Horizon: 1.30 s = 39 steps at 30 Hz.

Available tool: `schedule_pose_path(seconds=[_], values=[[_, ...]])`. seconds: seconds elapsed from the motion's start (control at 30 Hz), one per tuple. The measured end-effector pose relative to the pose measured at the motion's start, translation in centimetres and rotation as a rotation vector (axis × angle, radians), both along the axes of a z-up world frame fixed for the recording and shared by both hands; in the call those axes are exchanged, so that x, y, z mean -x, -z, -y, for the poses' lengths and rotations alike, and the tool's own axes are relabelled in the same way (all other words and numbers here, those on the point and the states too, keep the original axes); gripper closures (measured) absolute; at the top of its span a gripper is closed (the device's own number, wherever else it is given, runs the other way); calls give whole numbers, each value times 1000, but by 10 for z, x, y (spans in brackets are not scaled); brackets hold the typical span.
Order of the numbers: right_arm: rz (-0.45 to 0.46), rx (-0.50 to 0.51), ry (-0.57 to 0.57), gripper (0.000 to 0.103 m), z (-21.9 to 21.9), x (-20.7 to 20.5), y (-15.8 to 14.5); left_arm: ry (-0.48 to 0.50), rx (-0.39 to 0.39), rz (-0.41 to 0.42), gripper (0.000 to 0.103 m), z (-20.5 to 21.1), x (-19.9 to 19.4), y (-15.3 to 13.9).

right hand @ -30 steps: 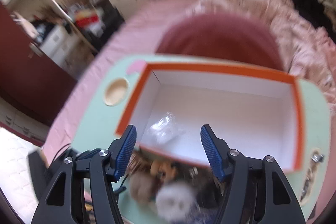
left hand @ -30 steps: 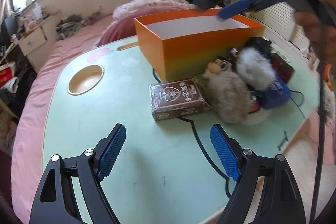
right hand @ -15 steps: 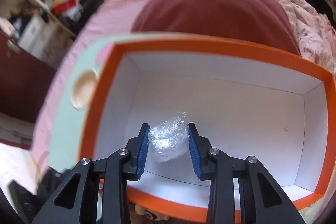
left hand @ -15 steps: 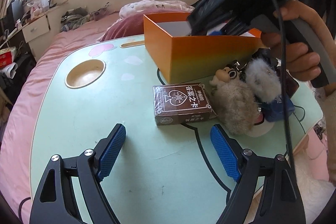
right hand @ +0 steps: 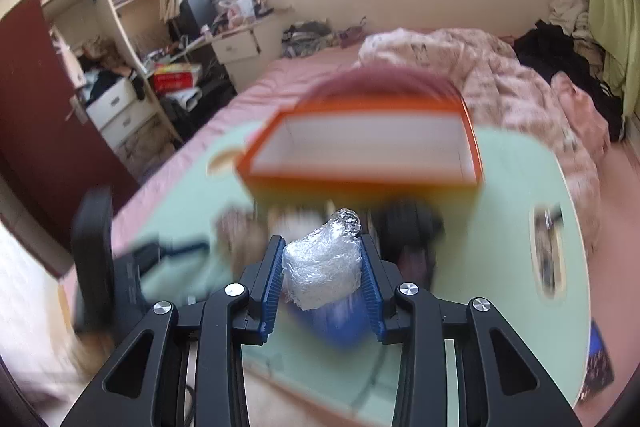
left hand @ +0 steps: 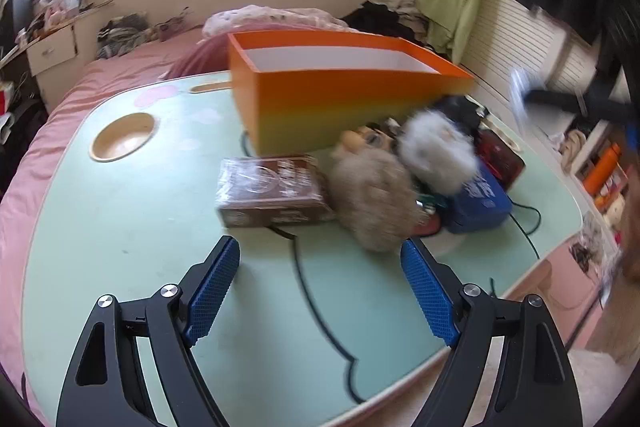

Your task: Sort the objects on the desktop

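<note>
My right gripper [right hand: 322, 277] is shut on a crumpled clear plastic wrap ball [right hand: 320, 267] and holds it in the air in front of the orange box [right hand: 360, 163], above the pile of objects. My left gripper [left hand: 318, 293] is open and empty, low over the green table [left hand: 120, 227]. Just ahead of it lie a brown card box [left hand: 272, 191], a beige furry doll [left hand: 372, 199], a white fluffy ball [left hand: 436, 151] and a blue case [left hand: 478, 203]. The orange box [left hand: 340, 95] stands behind them, its white inside partly seen.
A black cable [left hand: 308, 291] runs across the table between my left fingers. A round cup recess [left hand: 122, 137] sits at the table's far left. A dark red item [left hand: 500, 159] lies right of the fluffy ball. A pink bed [right hand: 400, 75] lies beyond the table.
My right gripper closed on the plastic wrap ball inside the orange box, lifted it out and pulled back toward the table's near side. My left gripper stayed open, shifting slightly.
</note>
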State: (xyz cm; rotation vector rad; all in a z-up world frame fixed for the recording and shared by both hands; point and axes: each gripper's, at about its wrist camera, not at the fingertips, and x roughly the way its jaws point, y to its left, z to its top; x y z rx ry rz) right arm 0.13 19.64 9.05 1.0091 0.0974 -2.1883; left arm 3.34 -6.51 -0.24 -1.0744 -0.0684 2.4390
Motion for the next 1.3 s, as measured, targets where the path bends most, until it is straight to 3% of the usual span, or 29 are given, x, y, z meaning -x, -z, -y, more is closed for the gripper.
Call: schedule_pose_path(seconds=[0.1, 0.2, 0.3, 0.4, 0.43, 0.47, 0.53, 0.6, 0.7, 0.8, 1.3], values=[[1, -30, 2, 68, -19, -25, 30, -1, 44, -24, 20, -11, -6, -1], [-9, -125, 60, 67, -17, -29, 62, -5, 80, -51, 20, -22, -11, 1], [-44, -102, 118, 67, -18, -16, 71, -2, 100, -78, 20, -28, -14, 1], [-105, -52, 167, 64, -19, -6, 78, -19, 82, -100, 8, -26, -15, 4], [-135, -27, 177, 52, -21, -7, 82, -34, 80, -112, 0, -25, -15, 6], [-156, -8, 186, 32, -23, -11, 84, -45, 77, -118, 0, -24, -14, 8], [-188, 29, 192, 14, -29, -19, 84, -51, 69, -131, 0, -22, -14, 9], [-240, 51, 199, 14, -38, -29, 80, -51, 69, -133, 0, -21, -14, 9], [-308, 1, 222, 0, -38, -44, 79, -51, 64, -142, 0, -20, -16, 10], [-326, -89, 219, 0, -28, -44, 94, -50, 69, -140, 0, -23, -14, 10], [-309, -82, 211, 0, -30, -35, 96, -39, 70, -146, 0, -31, -9, 10]])
